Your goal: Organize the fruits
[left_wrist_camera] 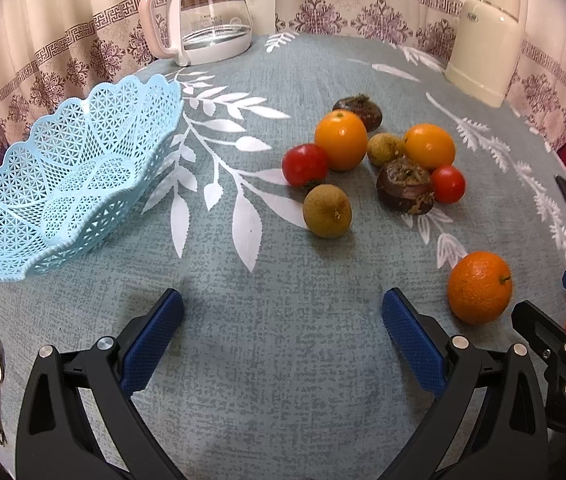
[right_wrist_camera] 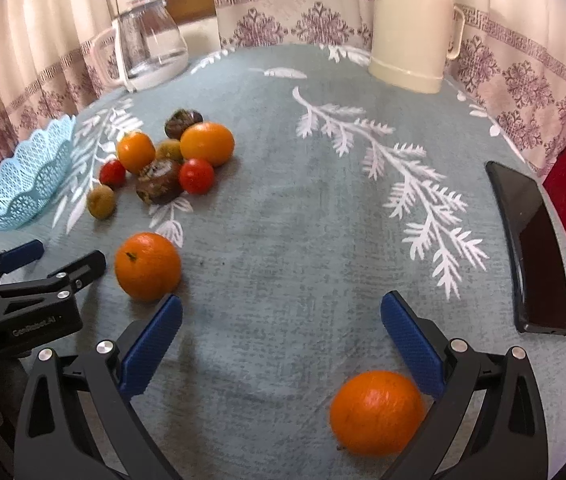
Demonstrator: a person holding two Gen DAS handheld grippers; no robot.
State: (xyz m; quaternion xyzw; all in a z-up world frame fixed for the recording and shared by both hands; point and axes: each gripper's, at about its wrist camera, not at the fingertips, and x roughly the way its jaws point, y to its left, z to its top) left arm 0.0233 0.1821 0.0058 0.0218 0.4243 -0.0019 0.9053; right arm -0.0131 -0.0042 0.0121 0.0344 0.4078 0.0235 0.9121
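Curtains ringed the table (right_wrist_camera: 283, 220). Both grippers, left (left_wrist_camera: 282, 340) and right (right_wrist_camera: 281, 344), were spread; an orange (right_wrist_camera: 377, 414) by the right one's right finger could roll if nudged, far from the basket (left_wrist_camera: 63, 184).

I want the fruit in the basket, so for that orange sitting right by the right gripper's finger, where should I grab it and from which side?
Grip the orange across its widest middle, coming from above. It is round, so any axis works, and the open right gripper already has space around it on the tablecloth.
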